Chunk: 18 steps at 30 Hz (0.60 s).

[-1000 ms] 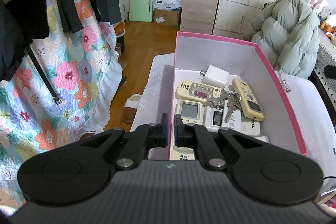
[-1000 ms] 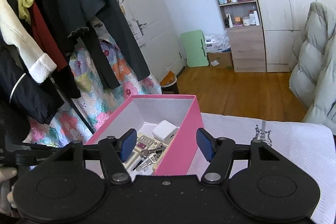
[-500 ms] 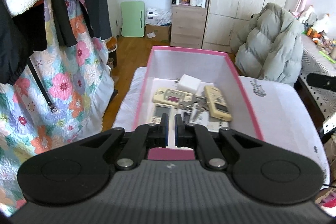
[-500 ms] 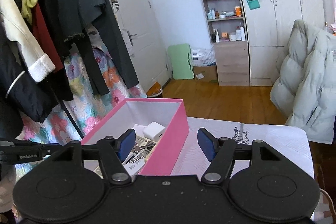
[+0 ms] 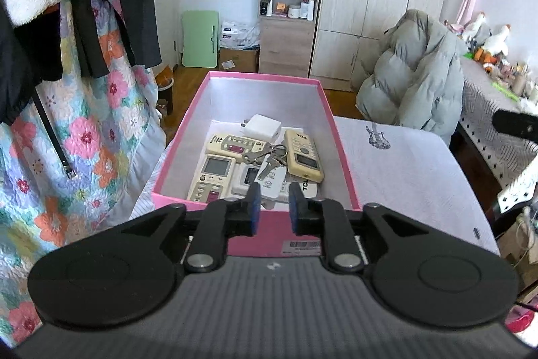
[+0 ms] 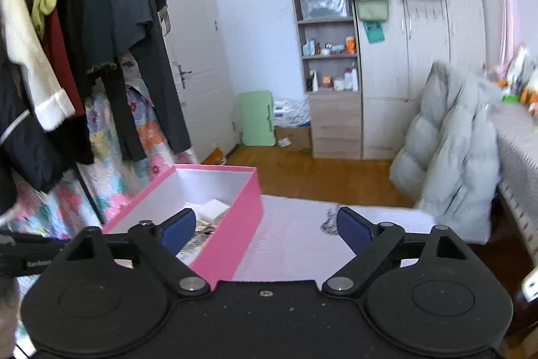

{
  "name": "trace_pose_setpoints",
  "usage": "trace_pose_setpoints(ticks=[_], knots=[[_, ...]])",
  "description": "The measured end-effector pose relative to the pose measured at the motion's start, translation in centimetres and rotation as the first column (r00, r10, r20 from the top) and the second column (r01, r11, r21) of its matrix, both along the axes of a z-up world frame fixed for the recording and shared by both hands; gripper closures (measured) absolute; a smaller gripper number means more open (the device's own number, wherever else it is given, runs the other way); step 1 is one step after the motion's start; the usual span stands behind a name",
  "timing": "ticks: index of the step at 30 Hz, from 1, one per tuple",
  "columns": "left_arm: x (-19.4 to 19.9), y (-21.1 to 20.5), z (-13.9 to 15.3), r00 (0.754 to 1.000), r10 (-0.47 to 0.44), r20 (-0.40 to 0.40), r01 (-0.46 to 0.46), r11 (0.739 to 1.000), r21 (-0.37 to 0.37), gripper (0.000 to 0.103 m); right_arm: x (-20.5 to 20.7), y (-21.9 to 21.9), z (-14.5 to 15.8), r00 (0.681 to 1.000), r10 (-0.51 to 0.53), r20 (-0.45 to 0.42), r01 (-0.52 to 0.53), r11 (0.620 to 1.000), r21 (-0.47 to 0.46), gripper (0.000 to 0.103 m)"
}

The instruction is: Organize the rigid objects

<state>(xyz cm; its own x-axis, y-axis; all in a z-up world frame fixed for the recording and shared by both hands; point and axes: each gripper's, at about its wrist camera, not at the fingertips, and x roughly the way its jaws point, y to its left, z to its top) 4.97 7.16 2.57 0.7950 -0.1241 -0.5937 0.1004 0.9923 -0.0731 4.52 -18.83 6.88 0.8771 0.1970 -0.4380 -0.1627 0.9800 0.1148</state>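
Note:
A pink box (image 5: 339, 140) stands on a white cloth-covered table (image 5: 403, 170). Inside lie several remote controls (image 5: 215, 175), a bunch of keys (image 5: 269, 157) and a white charger (image 5: 264, 127). My left gripper (image 5: 271, 211) is partly open and empty, just before the box's near wall. My right gripper (image 6: 265, 229) is wide open and empty, raised over the table to the right of the box (image 6: 235, 224). The white charger (image 6: 215, 209) also shows in the right wrist view.
Clothes on a rack (image 5: 84, 5) and a floral quilt (image 5: 94, 140) hang left of the table. A grey puffer jacket (image 5: 413, 73) lies over a chair at the far right. A shelf unit (image 5: 289, 5) and wardrobe stand at the back wall.
Both grippers have pulled back and up from the box. The left gripper's fingers, shut before, have opened a little. The right gripper stays open.

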Motion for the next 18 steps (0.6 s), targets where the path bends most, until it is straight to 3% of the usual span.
trace_pose_setpoints(ticks=[2, 7, 9, 11, 18], knots=[[-0.3, -0.6, -0.3, 1.000, 0.016, 0.003, -0.016, 1.000, 0.007, 0.070, -0.4, -0.1, 0.1, 1.000, -0.031, 0.001, 0.031, 0.999, -0.013, 0.004], [-1.0, -1.4, -0.9, 0.999, 0.052, 0.000, -0.052, 0.998, 0.036, 0.061, -1.1, -0.7, -0.5, 0.997, -0.051, -0.049, 0.052, 0.998, 0.033, 0.001], [-1.3, -1.4, -0.8, 0.998, 0.060, -0.001, -0.060, 0.998, 0.033, 0.053, -1.4, -0.7, -0.9, 0.996, -0.061, -0.071, 0.064, 0.997, 0.044, 0.001], [-1.7, -1.3, -0.8, 0.998, 0.068, 0.002, -0.068, 0.997, 0.026, 0.041, -1.6, -0.4, -1.3, 0.993, -0.074, -0.088, 0.077, 0.996, 0.038, 0.001], [-2.7, -1.8, -1.0, 0.996, 0.087, -0.009, -0.086, 0.996, 0.039, 0.023, -3.8, 0.5, -2.0, 0.993, -0.092, -0.077, 0.092, 0.996, -0.003, 0.001]])
